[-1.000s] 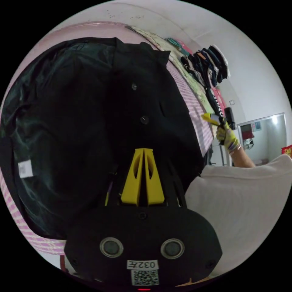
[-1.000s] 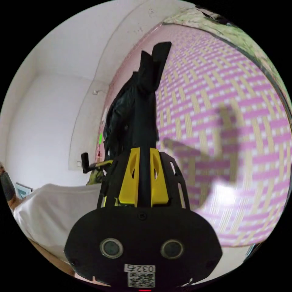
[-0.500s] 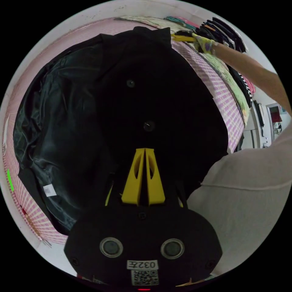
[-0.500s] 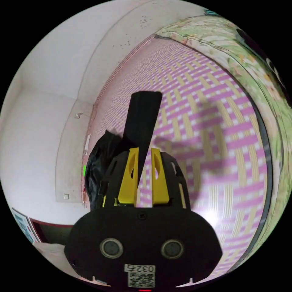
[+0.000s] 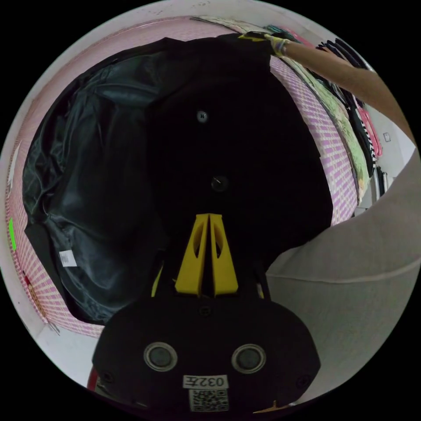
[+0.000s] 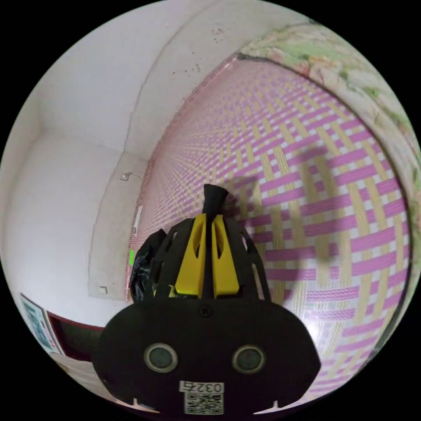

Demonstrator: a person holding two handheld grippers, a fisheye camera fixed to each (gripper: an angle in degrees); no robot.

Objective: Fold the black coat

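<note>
Setting: room with white walls [image 6: 74, 131]; a bed covered by a woven mat [image 6: 315, 184] in pink and straw-yellow plaid, its far edge bordered by a floral green bedspread [image 6: 351, 70].

Item 1, black coat [image 5: 245, 144]: laid across the mat, front panel uppermost with two dark buttons [image 5: 219, 183] in a line; glossy black lining [image 5: 96, 166] turned out alongside it, bearing a small white label [image 5: 68, 258]. In the right gripper view, a narrow tip of the coat [image 6: 214, 199] pokes up past the claw, and a crumpled part of the lining lies beside the gripper body.

Item 2, left claw [image 5: 209, 217]: yellow jaws pressed together with coat fabric caught between them, near the lower button.

Item 3, right claw [image 6: 208, 219]: yellow jaws clenched on a thin fold of the coat, low over the mat. In the left gripper view this claw [image 5: 252, 37] appears at the coat's far corner, carried by a gloved hand [image 5: 277, 44] on an outstretched arm.

Item 4, person's pale garment [image 5: 351, 272]: close beside the left gripper.

Item 5, hanging clothes [image 5: 364, 127]: a row against the wall beyond the bed.
</note>
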